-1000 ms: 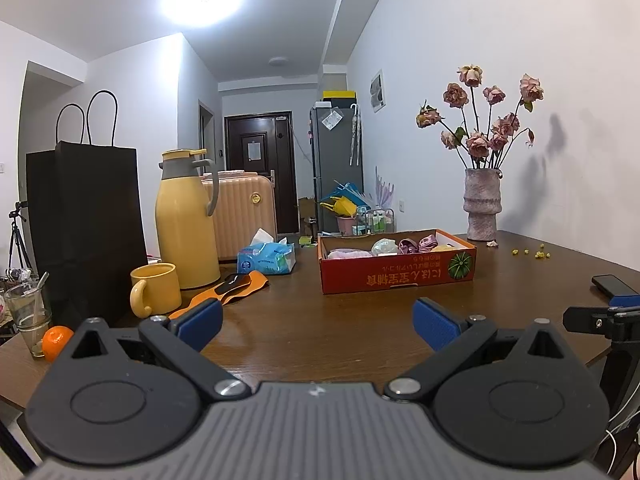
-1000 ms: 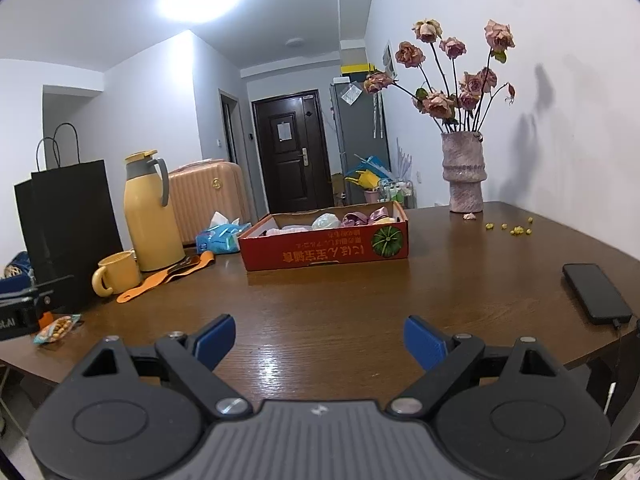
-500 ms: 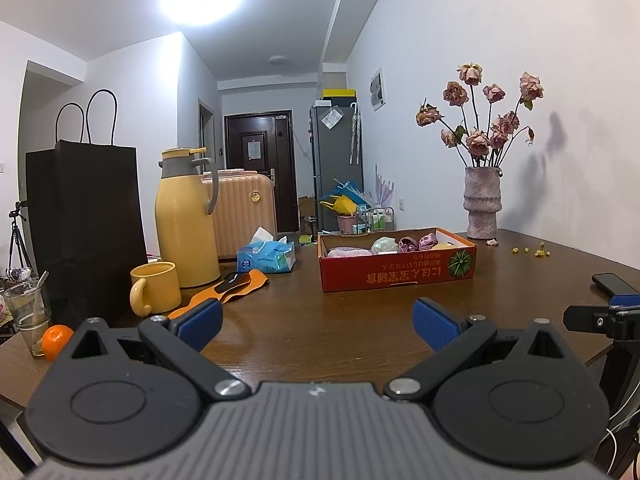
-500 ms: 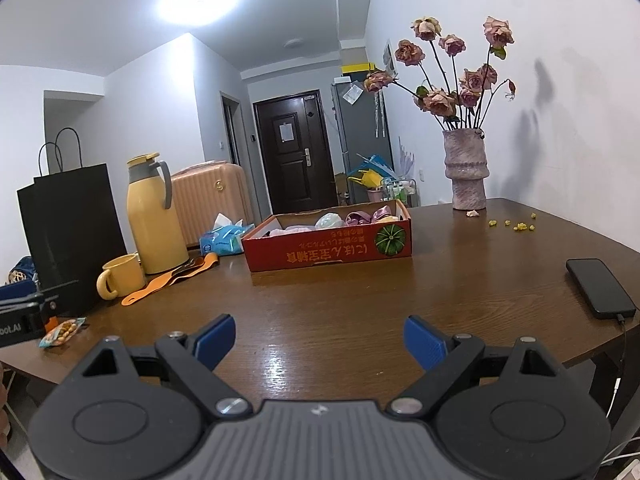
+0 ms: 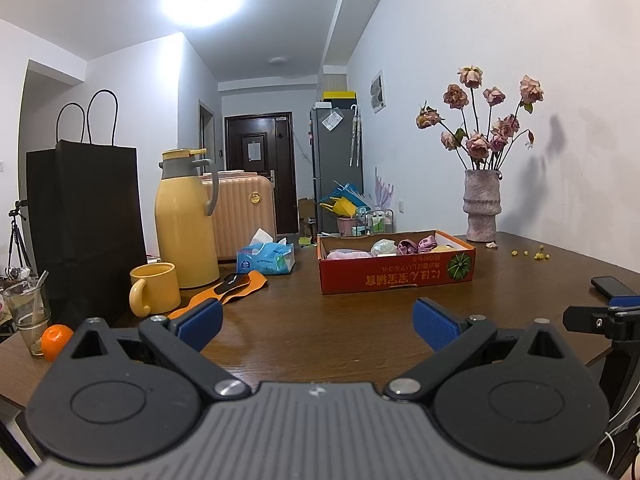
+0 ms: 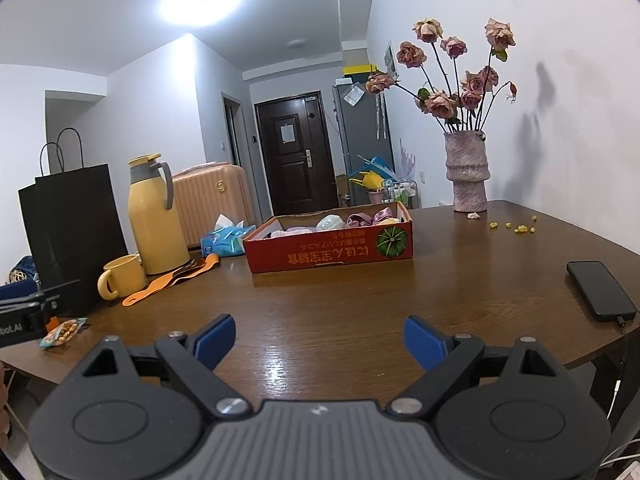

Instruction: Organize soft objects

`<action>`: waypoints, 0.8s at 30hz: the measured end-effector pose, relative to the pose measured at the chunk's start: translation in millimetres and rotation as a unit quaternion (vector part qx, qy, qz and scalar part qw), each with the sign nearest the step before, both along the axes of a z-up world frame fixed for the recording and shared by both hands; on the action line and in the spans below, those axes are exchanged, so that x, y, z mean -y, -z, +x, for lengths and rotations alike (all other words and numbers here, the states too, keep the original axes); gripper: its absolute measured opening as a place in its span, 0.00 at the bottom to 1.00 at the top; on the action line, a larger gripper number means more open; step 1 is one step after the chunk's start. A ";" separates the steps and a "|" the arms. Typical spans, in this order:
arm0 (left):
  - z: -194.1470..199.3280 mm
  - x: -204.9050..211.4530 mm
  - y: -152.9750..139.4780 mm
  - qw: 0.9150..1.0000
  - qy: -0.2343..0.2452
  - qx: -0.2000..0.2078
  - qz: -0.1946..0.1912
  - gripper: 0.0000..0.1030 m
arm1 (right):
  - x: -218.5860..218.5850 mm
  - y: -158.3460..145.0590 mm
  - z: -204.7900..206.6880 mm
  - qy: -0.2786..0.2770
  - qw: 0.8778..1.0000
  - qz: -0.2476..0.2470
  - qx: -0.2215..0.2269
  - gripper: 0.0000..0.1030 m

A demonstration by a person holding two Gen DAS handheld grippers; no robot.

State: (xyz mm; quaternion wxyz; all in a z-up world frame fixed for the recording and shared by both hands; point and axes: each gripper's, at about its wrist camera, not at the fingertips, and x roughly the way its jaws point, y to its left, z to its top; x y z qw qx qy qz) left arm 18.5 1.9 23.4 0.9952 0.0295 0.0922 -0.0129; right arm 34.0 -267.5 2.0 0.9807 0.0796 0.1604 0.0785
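Observation:
A red cardboard box (image 5: 396,276) (image 6: 332,254) stands mid-table and holds several soft items: a pink cloth (image 5: 346,254), a pale bundle (image 5: 383,247) and a purple satin piece (image 5: 416,245). An orange and black strap (image 5: 232,286) (image 6: 172,278) lies flat left of the box. My left gripper (image 5: 318,322) hovers open over the near table edge, nothing between its blue pads. My right gripper (image 6: 318,342) is likewise open and empty, well short of the box. Each gripper's tip shows at the edge of the other's view.
On the left stand a yellow thermos (image 5: 184,220), yellow mug (image 5: 154,294), black paper bag (image 5: 86,224), tissue pack (image 5: 264,258), glass (image 5: 28,310) and orange (image 5: 56,336). A vase of dried roses (image 6: 468,168) and phone (image 6: 600,290) sit right. A snack packet (image 6: 62,332) lies near the left edge.

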 end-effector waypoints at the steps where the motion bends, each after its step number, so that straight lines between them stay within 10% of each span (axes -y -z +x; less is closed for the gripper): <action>1: 0.1 -0.4 -0.2 1.000 0.001 0.000 -0.001 1.00 | 0.4 0.1 0.1 0.001 1.000 0.000 0.000 0.88; 24: -4.3 -1.1 -2.8 1.000 0.009 0.011 -0.006 1.00 | -2.5 -3.2 -7.8 0.001 0.999 -0.018 0.028 0.88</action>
